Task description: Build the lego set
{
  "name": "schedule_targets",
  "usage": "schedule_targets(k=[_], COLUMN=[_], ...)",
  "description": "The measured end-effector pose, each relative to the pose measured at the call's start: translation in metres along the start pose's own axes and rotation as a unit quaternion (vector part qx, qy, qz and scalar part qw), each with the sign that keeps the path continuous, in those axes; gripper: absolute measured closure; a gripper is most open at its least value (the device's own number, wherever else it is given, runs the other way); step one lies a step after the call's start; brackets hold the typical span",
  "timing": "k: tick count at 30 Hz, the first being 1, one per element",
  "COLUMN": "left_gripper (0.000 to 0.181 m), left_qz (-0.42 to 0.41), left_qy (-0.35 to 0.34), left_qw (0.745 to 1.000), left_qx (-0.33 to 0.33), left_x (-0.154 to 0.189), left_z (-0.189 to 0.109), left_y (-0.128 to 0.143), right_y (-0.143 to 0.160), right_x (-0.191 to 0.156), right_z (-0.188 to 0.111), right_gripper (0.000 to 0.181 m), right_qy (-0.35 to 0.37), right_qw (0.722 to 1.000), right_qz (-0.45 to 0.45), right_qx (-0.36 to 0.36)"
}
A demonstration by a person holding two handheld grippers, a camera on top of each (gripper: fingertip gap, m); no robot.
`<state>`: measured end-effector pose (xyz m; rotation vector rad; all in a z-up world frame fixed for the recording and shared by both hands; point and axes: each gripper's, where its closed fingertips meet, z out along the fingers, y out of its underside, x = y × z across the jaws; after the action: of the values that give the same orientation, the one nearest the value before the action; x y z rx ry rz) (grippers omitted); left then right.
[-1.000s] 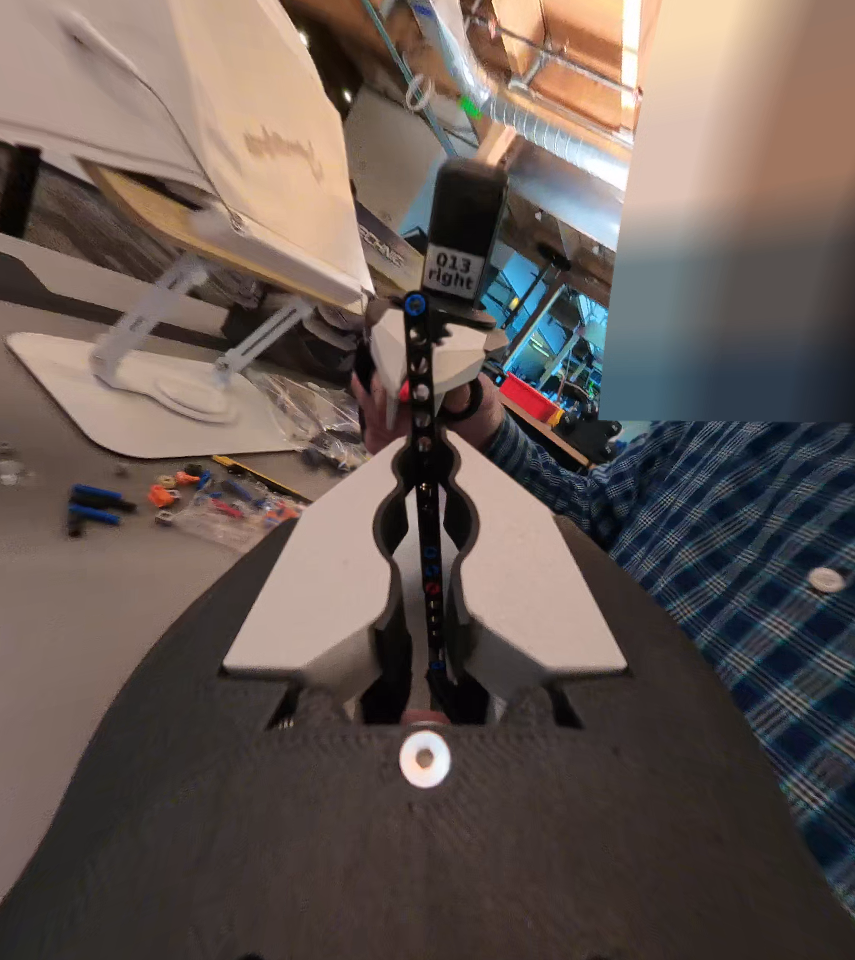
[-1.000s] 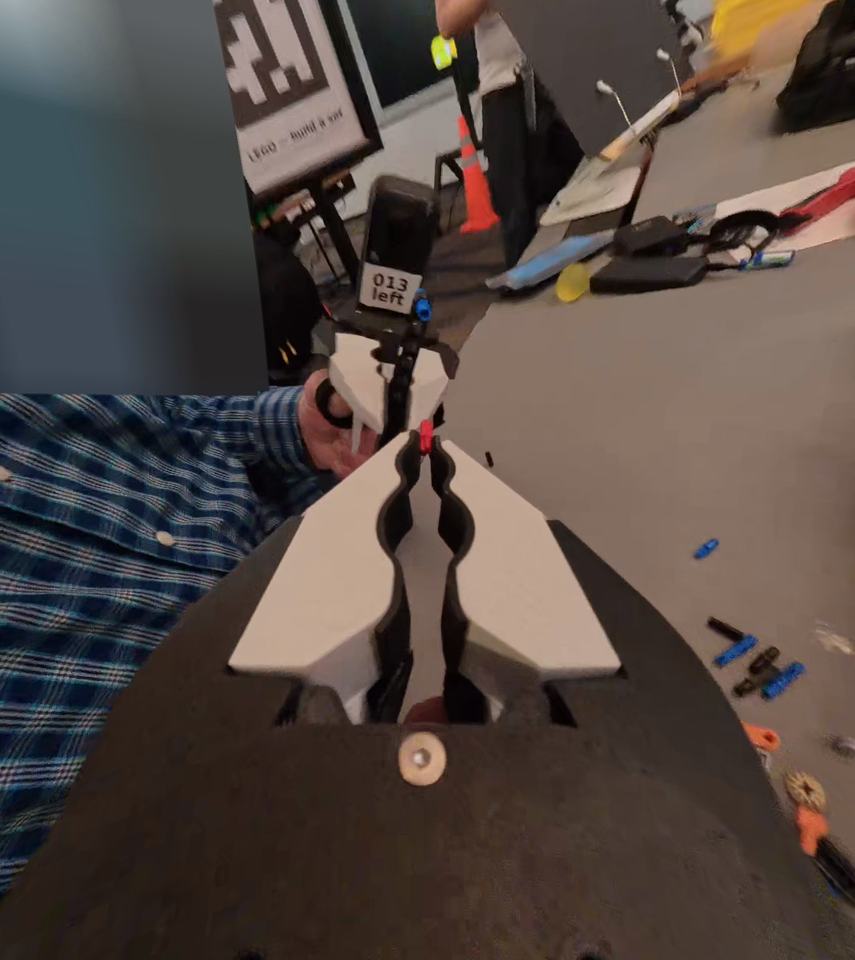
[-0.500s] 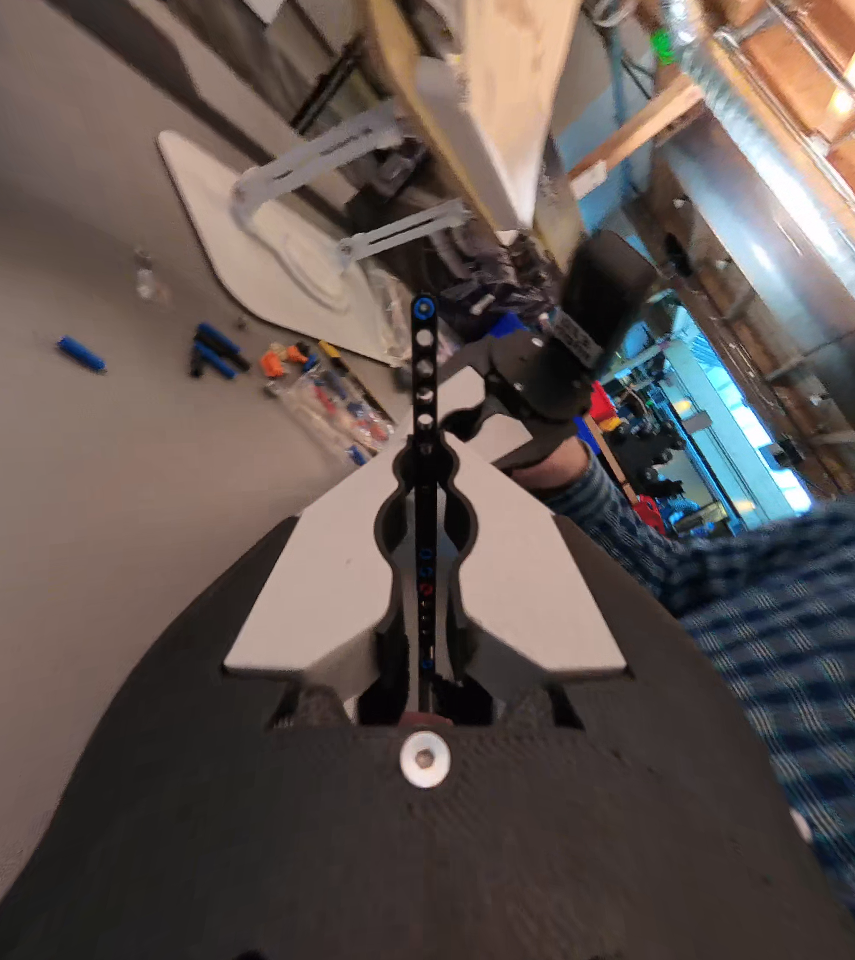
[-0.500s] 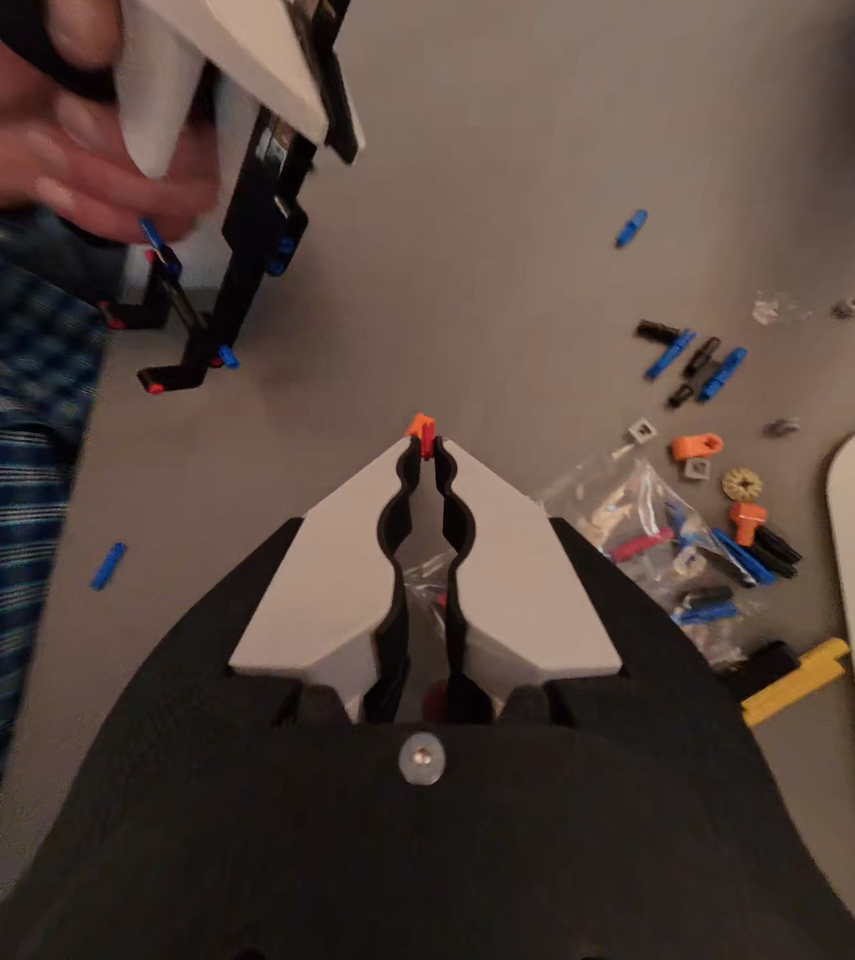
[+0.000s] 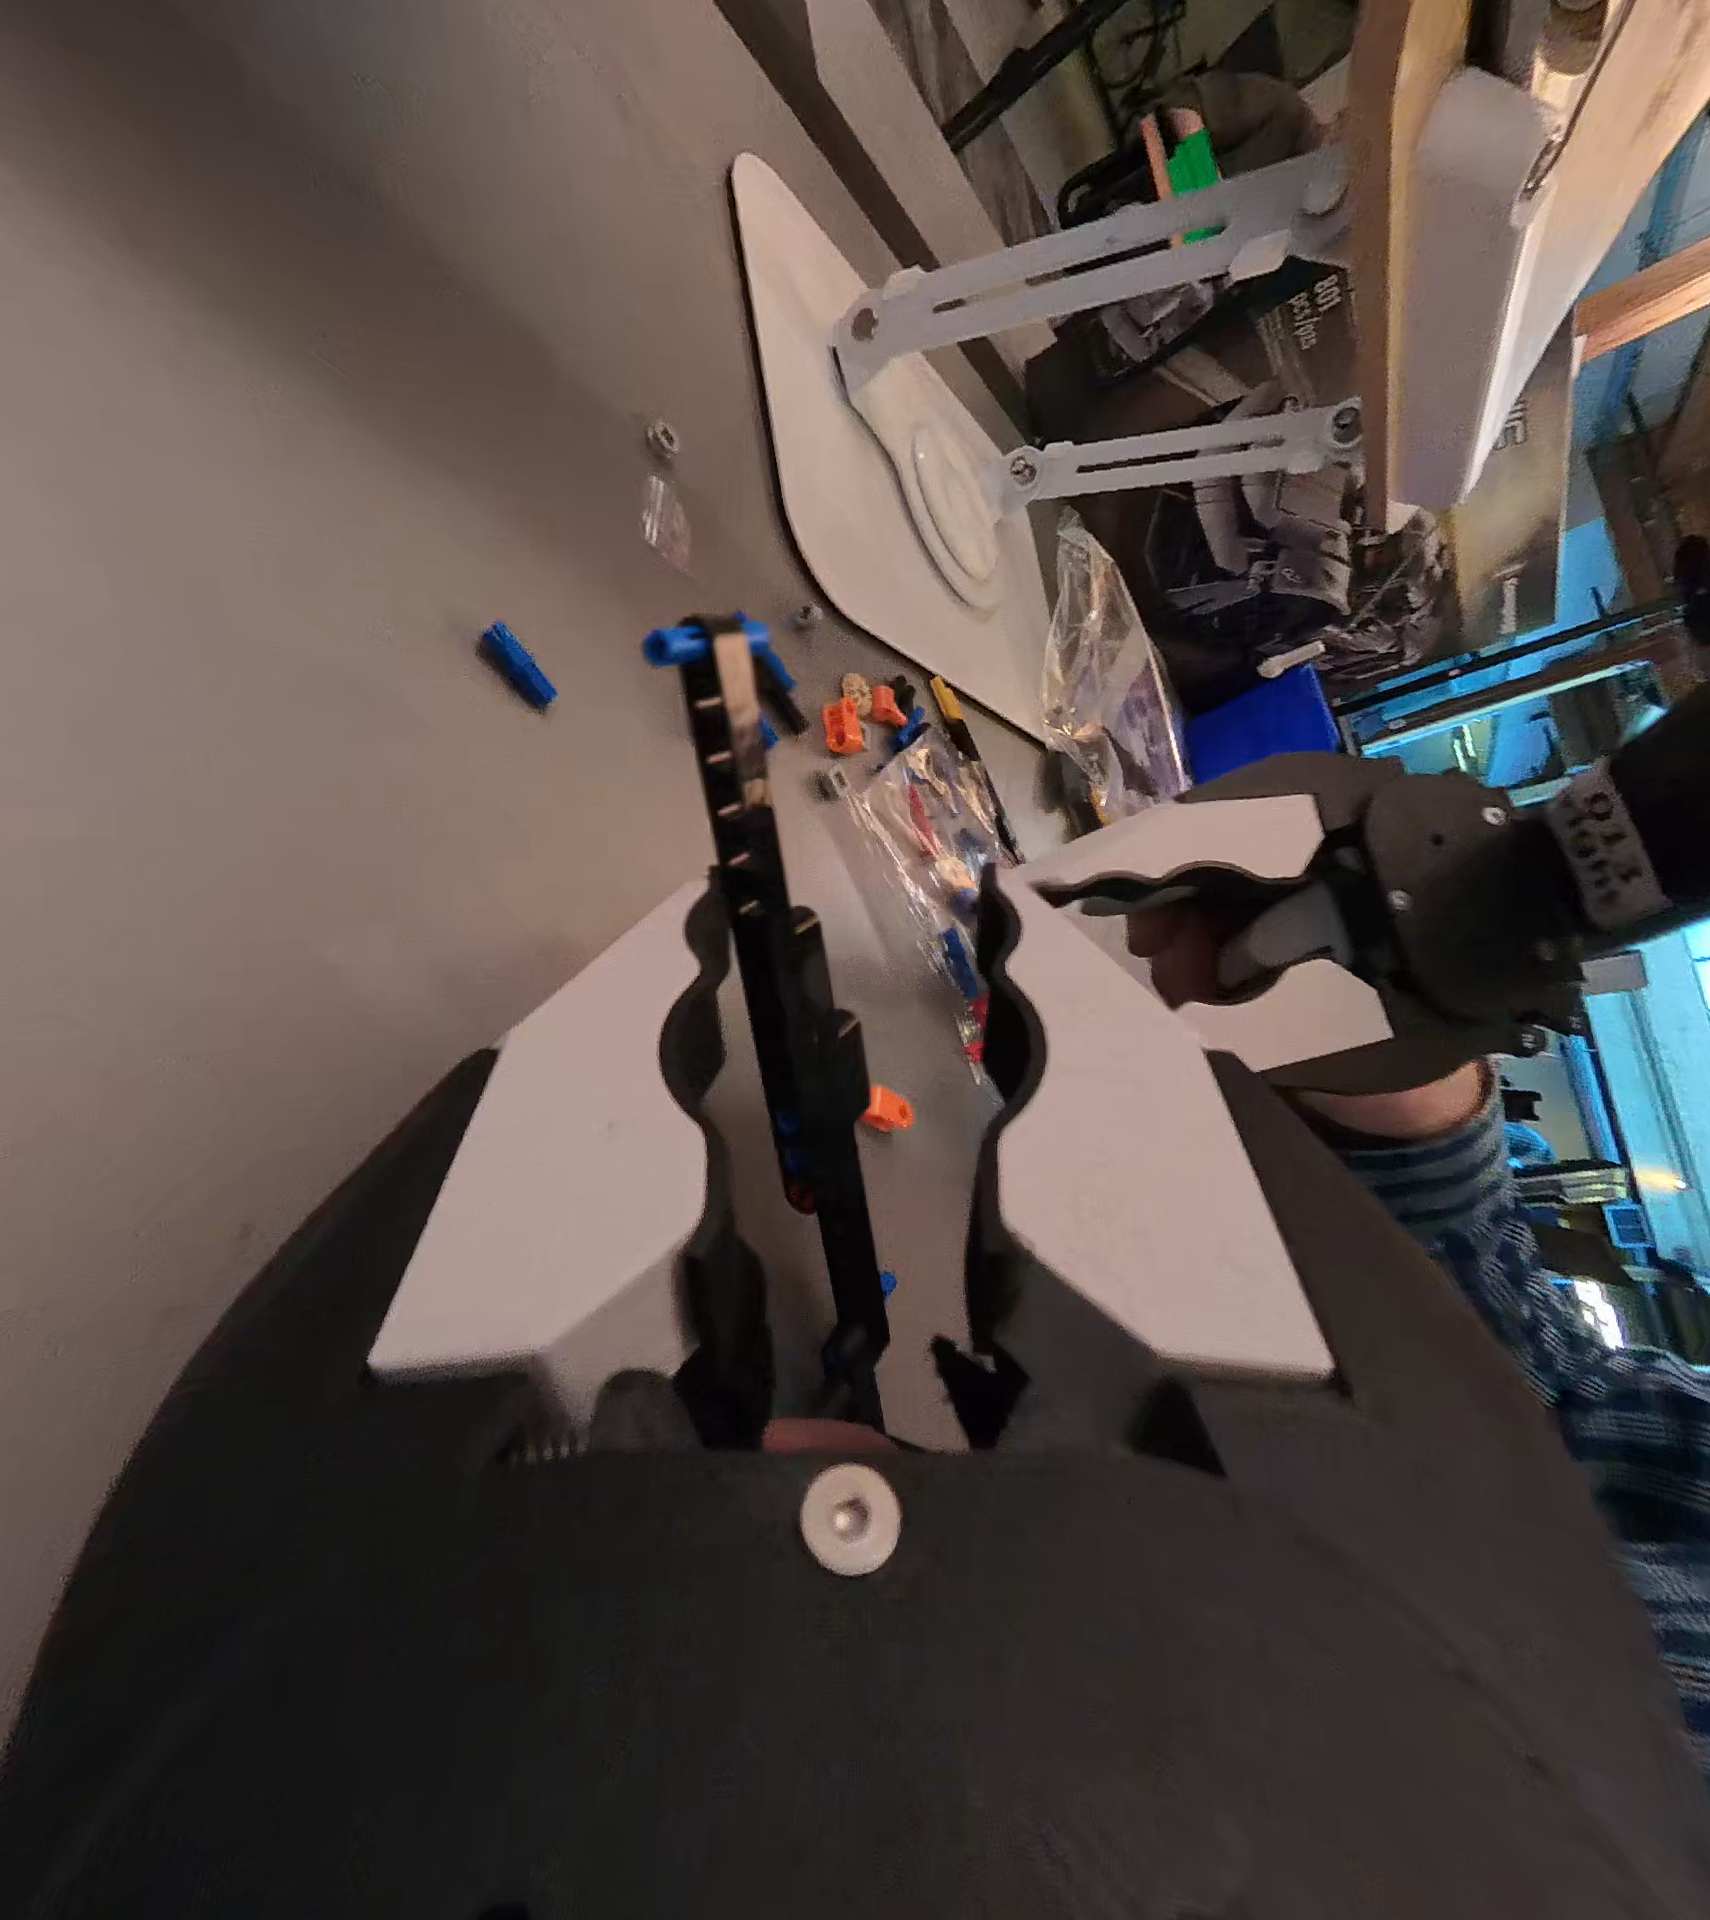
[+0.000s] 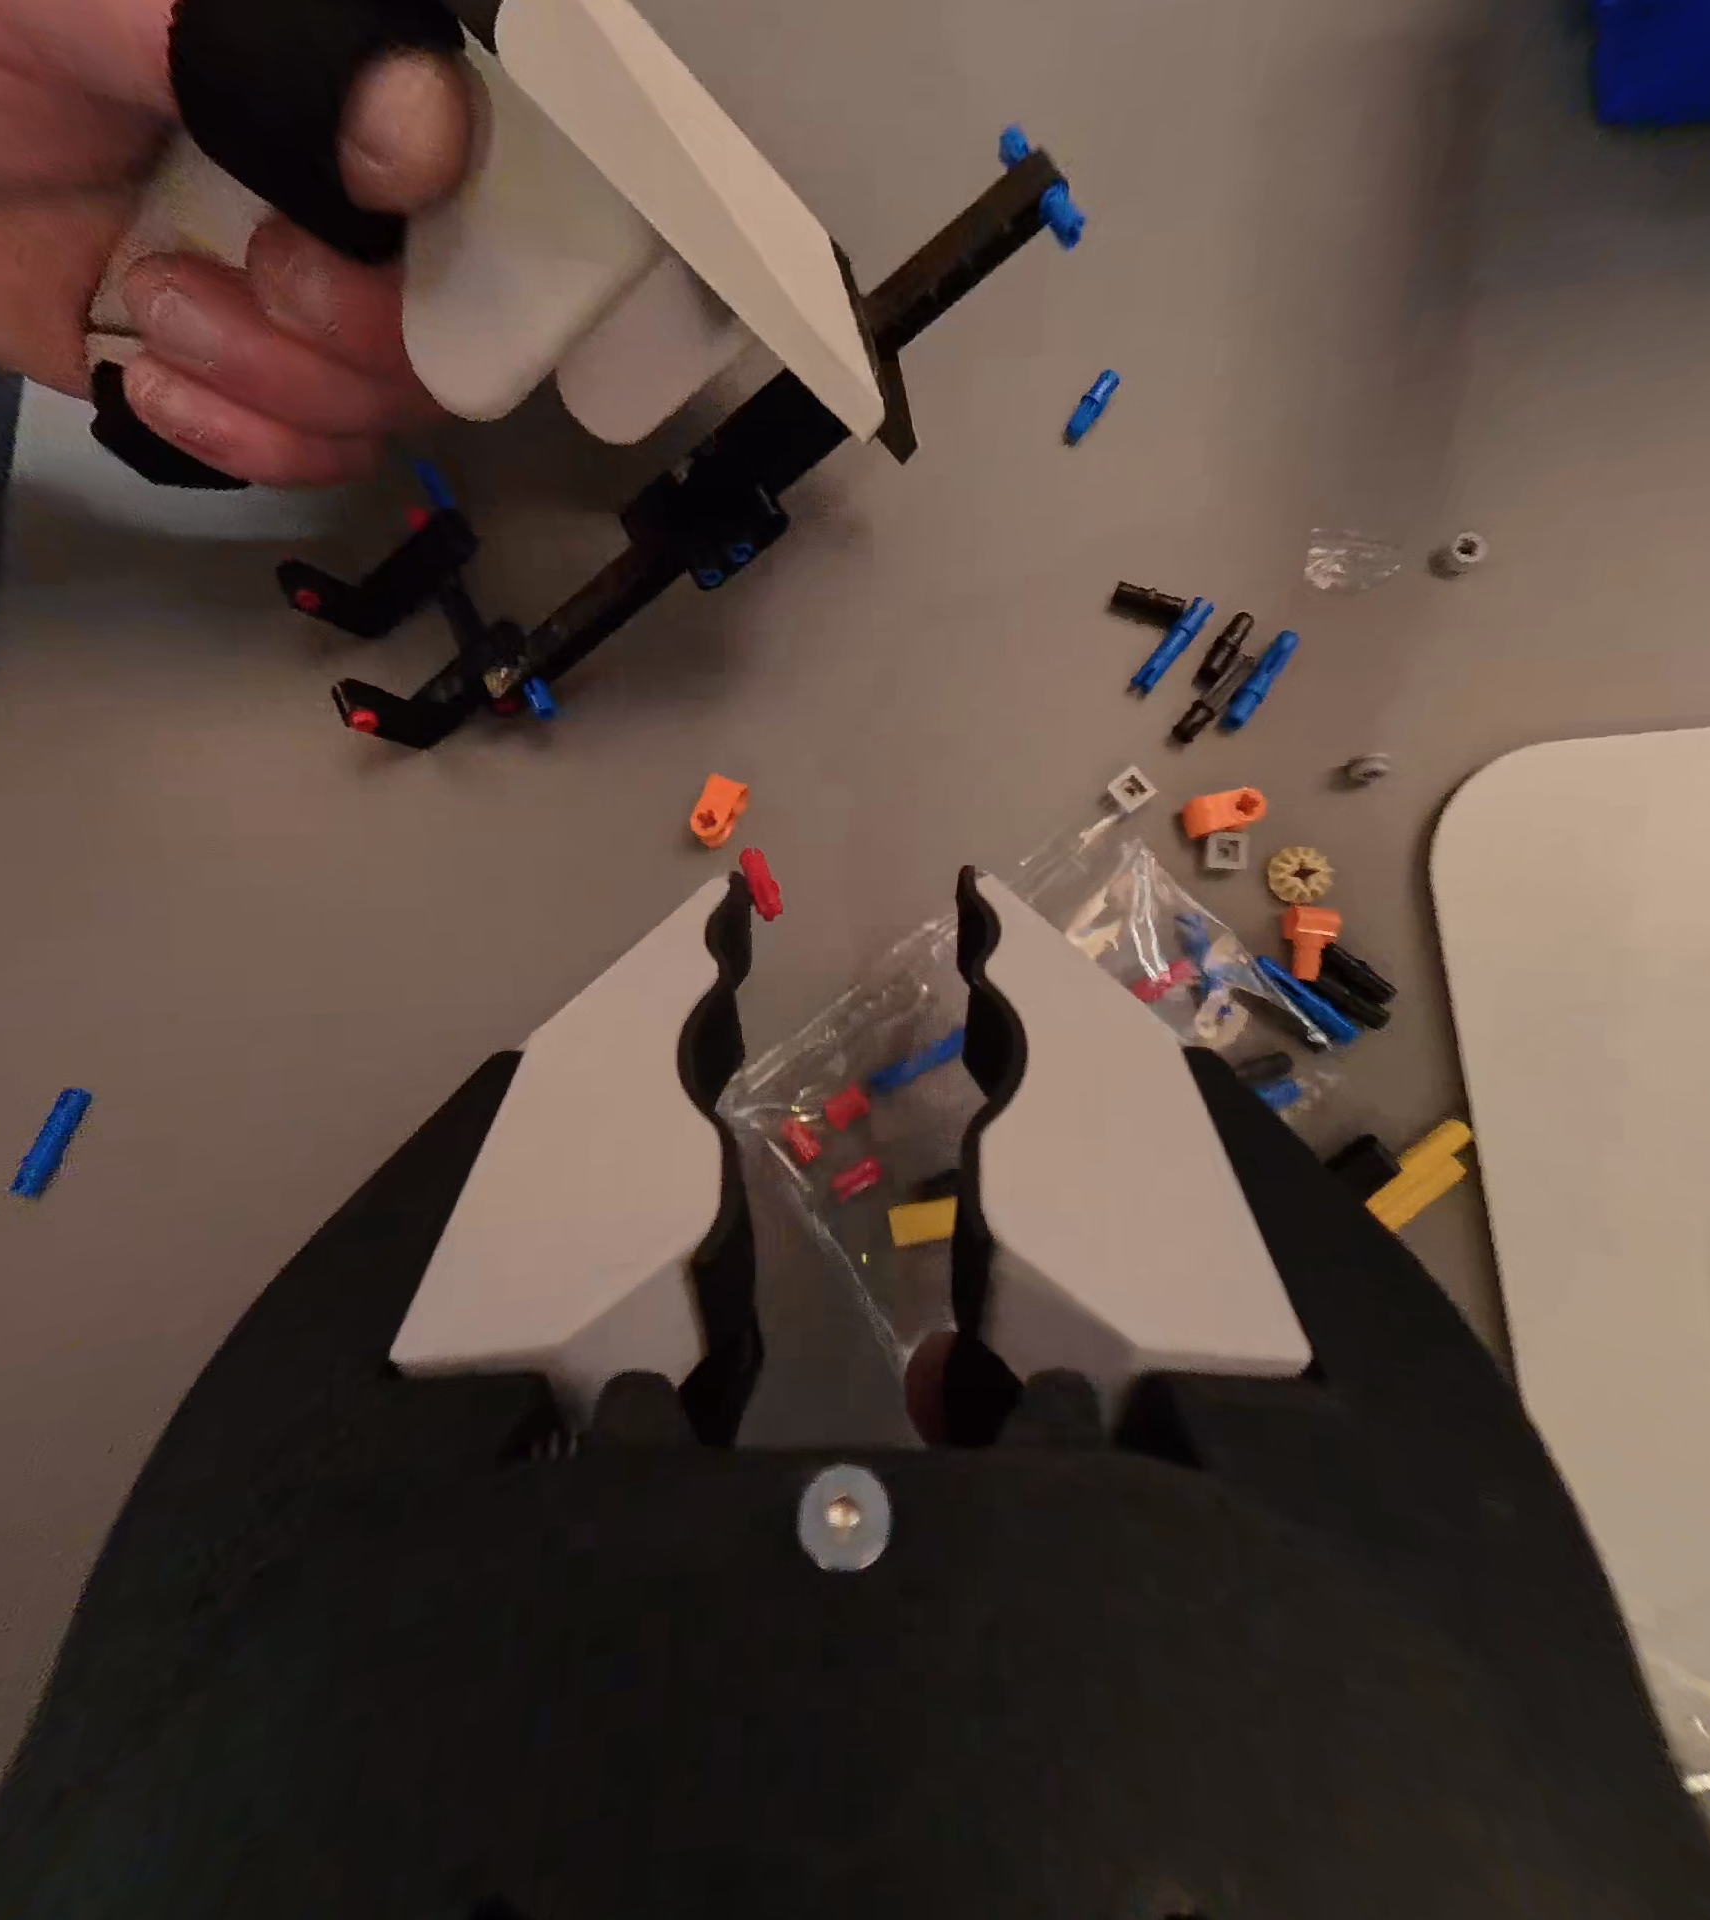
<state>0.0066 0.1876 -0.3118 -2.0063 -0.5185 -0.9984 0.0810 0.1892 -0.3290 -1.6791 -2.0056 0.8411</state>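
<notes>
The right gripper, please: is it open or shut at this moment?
Open: the right gripper shows a wide gap, with a plastic bag visible between.

Grey table (image 6: 311, 935) carries scattered loose pieces: blue pins (image 6: 1209, 660), orange connectors (image 6: 1223, 812), a red pin (image 6: 759, 883), a tan gear (image 6: 1300, 873). A clear parts bag (image 6: 986, 1039) lies beside a white stand base (image 6: 1640, 1039).

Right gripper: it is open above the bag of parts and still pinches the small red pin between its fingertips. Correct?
Not quite. The right gripper is open above the bag of parts, but it pinches nothing: the right wrist view shows the red pin loose beside its left fingertip, jaws wide apart.
</notes>
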Motion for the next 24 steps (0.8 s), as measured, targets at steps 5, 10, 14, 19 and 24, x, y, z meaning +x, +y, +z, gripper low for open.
schedule_targets(k=[5,10,14,19,24], left_gripper=[0.094,0.078,0.078,0.062,0.063], left_qz=[0.029,0.087,0.151,0.245,0.288], left_qy=[-0.017,-0.041,-0.079,-0.135,-0.176], left_qw=[0.999,0.995,0.985,0.96,0.94], left_qx=[-0.008,-0.02,-0.034,-0.024,-0.048], left_x=[0.003,0.006,0.01,0.01,-0.02], left_z=[0.0,-0.006,-0.022,-0.055,-0.082], left_y=[-0.003,-0.009,-0.013,-0.036,-0.051], right_y=[0.0,0.011,0.019,0.059,0.099], right_x=[0.002,0.006,0.003,0.004,0.004], right_z=[-0.02,-0.03,-0.046,-0.069,-0.081], right_gripper=[0.124,0.115,0.11,0.085,0.075], right_qy=[0.015,0.042,0.058,0.117,0.167], right_qw=[1.0,0.999,0.998,0.993,0.983], right_qz=[0.004,0.002,0.014,0.032,0.077], right_qx=[0.017,0.011,0.024,0.008,0.005])
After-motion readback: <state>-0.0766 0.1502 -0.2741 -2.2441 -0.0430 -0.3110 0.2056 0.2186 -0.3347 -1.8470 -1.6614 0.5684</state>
